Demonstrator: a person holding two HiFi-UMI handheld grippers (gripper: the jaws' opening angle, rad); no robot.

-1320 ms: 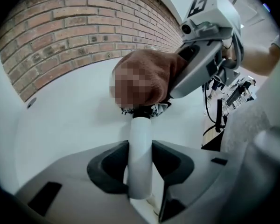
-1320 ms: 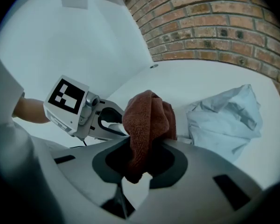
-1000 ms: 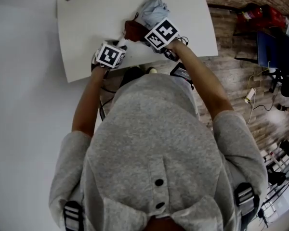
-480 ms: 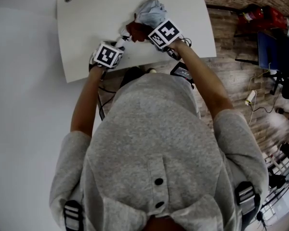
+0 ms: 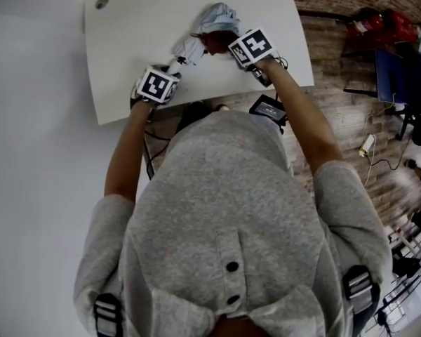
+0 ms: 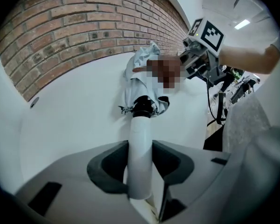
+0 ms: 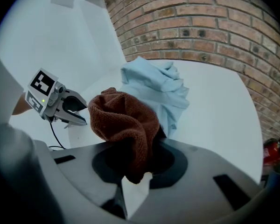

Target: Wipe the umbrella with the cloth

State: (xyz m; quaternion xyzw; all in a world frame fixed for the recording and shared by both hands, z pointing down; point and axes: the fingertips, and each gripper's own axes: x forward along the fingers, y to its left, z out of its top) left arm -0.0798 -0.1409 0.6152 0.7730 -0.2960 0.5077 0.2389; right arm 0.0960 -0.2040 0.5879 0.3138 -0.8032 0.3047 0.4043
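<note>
At left, the left gripper [image 6: 140,169] has its jaws closed on the umbrella's white handle [image 6: 141,139]. The pale blue umbrella [image 5: 214,18] lies folded on the white table [image 5: 126,41], its fabric bunched at the far end. At right, the right gripper [image 7: 130,171] clamps the brown cloth [image 7: 123,120] right beside that fabric.

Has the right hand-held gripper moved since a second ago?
Yes. The right hand-held gripper with the cloth slid toward the far right corner of the table.
</note>
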